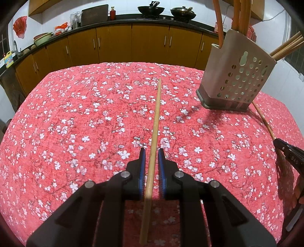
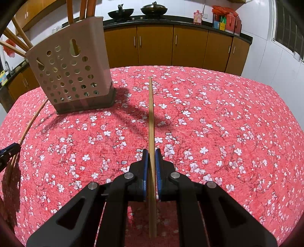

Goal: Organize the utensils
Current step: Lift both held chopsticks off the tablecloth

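Observation:
A perforated beige utensil holder [image 1: 235, 76] stands on the table at the right in the left wrist view and at the left in the right wrist view [image 2: 72, 76], with several wooden utensils and chopsticks in it. A wooden chopstick [image 1: 154, 129] lies between the fingers of my left gripper [image 1: 151, 152], with a small gap on each side. My right gripper [image 2: 151, 153] is shut on a second chopstick [image 2: 151, 117] that points forward. Each gripper's tip shows at the edge of the other's view, the right one [image 1: 285, 152] and the left one [image 2: 9, 152].
The table carries a red cloth with white blossoms [image 1: 76, 123]. Behind it run brown kitchen cabinets [image 1: 114, 43] with a black counter, two woks [image 1: 151, 9] and a sink at the far left.

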A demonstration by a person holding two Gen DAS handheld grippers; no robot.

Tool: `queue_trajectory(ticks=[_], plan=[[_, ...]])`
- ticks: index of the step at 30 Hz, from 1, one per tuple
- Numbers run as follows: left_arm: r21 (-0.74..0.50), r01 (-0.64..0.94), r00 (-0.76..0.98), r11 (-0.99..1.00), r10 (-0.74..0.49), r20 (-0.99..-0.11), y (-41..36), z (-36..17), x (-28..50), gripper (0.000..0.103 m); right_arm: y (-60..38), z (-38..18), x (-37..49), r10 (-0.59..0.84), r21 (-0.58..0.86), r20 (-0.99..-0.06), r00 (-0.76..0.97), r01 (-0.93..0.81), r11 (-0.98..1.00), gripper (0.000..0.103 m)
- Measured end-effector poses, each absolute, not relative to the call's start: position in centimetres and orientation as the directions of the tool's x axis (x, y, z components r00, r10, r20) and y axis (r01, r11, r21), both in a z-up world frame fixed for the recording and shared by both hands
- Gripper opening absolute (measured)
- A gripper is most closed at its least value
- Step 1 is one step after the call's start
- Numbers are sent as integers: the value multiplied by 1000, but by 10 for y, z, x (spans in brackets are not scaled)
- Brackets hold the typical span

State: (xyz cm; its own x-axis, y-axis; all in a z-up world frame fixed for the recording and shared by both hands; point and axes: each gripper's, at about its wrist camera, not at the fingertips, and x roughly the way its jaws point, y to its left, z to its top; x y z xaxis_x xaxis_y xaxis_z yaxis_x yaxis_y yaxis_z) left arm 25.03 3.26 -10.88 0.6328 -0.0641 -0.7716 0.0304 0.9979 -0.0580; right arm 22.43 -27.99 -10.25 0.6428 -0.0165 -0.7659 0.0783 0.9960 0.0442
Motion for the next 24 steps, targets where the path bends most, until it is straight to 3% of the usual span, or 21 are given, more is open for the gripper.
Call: queue_trajectory(ticks=[16, 24], plan=[[-60, 52, 628, 997, -79, -774, 27, -108, 230, 15, -283, -100, 211, 11, 74, -765, 644, 70, 995, 9], [-35, 55, 624, 998, -62, -779, 28, -109, 229, 8, -281, -101, 204, 9, 69, -765, 644, 68, 995, 8]])
